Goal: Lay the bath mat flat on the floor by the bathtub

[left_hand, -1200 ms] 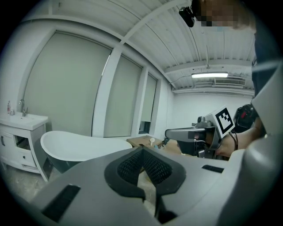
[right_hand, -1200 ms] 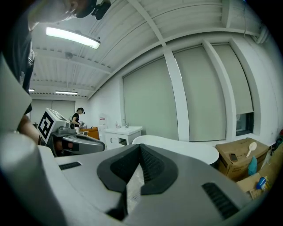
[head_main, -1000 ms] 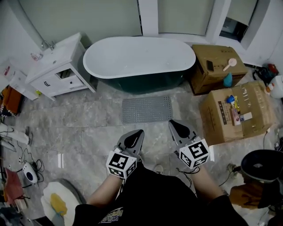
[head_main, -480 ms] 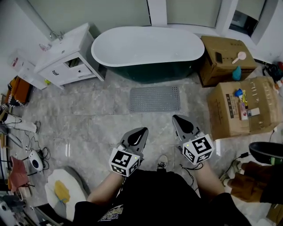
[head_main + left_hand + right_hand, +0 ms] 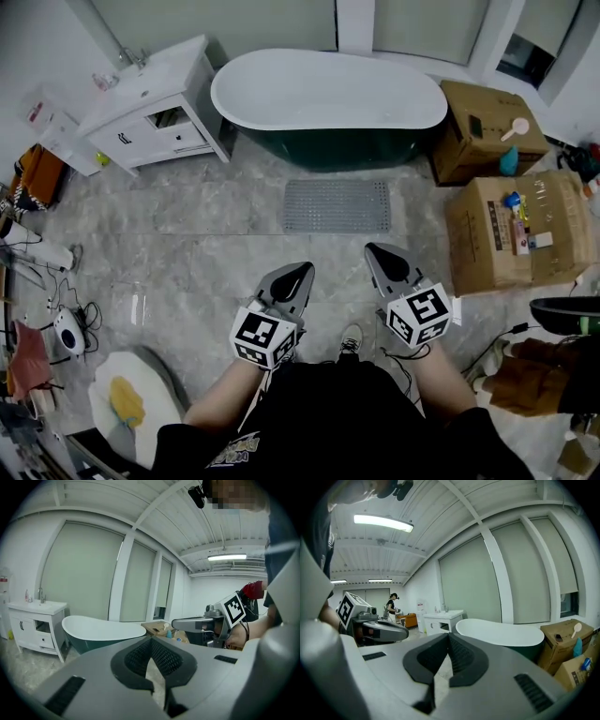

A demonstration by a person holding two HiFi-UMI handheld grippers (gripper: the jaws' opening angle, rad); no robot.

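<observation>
In the head view the bath mat (image 5: 337, 206) lies spread flat on the floor (image 5: 187, 244) at upper centre, just below the bathtub (image 5: 328, 103) and lined up with its long side, with no fold or curled corner that I can see. The task therefore looks finished, with at most a small straightening left. The left gripper (image 5: 298, 274) and right gripper (image 5: 380, 258) sit side by side at lower centre, in front of the person's body, tips aimed up the frame toward the mat but well apart from it. A white sink cabinet (image 5: 155, 103) stands at upper left and cardboard boxes (image 5: 520, 230) at right. In the left gripper view the jaws are pressed together with nothing between them. The gripper looks nearly level across the room, with the tub at left and the other gripper at right, and the mat does not show. The right gripper view gives the same reading: jaws closed and empty, held about level, the tub ahead at right and the left gripper at left.
</observation>
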